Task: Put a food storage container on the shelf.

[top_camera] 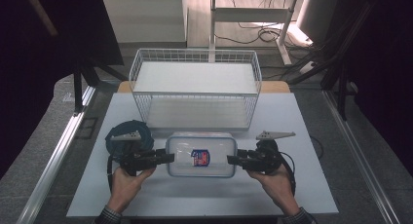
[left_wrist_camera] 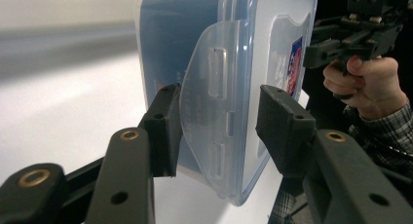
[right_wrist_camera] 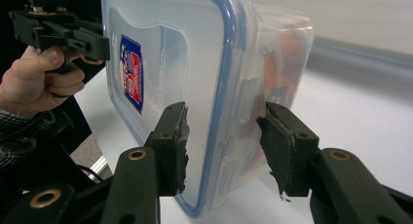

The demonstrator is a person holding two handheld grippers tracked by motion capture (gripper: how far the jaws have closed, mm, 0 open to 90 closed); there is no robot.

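A person sits at a white desk (top_camera: 97,185). At the desk's left edge, the left gripper (top_camera: 163,158) clamps one short end of a clear lidded container (top_camera: 201,155); the right gripper (top_camera: 234,160) clamps the opposite end. The container sits mid-desk, seemingly just lifted. Behind it an empty wire basket (top_camera: 195,56) waits. Gripping looks done; carrying and setting down probably remain.

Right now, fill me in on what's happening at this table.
A person holds a clear lidded container between two grippers, one at each short end. The left gripper has its jaws around the left side latch, the right gripper around the right. A white wire basket stands just behind the container on the white table.
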